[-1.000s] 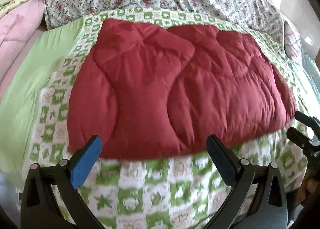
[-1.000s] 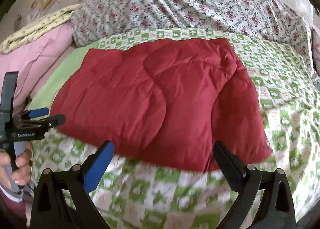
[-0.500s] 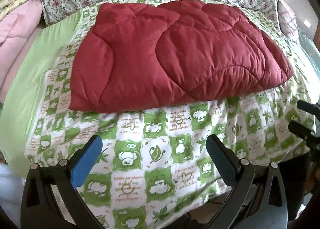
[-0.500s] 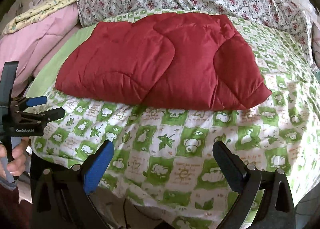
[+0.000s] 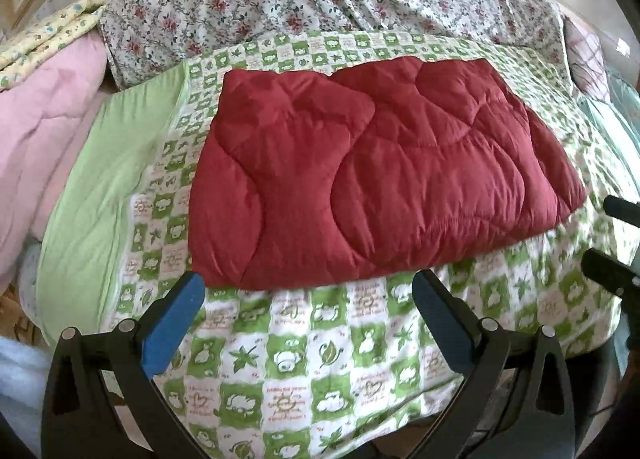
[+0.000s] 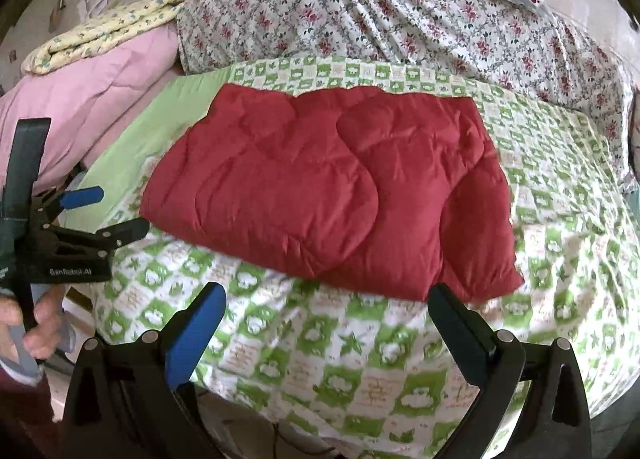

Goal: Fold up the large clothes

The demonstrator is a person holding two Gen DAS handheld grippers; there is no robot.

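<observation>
Folded red quilt (image 5: 380,183) lies flat on the bed (image 5: 352,371) for folding; left gripper (image 5: 308,311) and right gripper (image 6: 326,319) hover nearby, jaws wide, holding nothing

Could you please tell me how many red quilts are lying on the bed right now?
1. The red quilt lies folded on the green checked sheet, just beyond both grippers' open jaws. Another could be hidden under the other bedding.

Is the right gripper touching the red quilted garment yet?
Apart. In the right wrist view the open right gripper has checked bedspread showing between its fingertips, and the red quilted garment lies beyond them with nothing clamped.
</observation>
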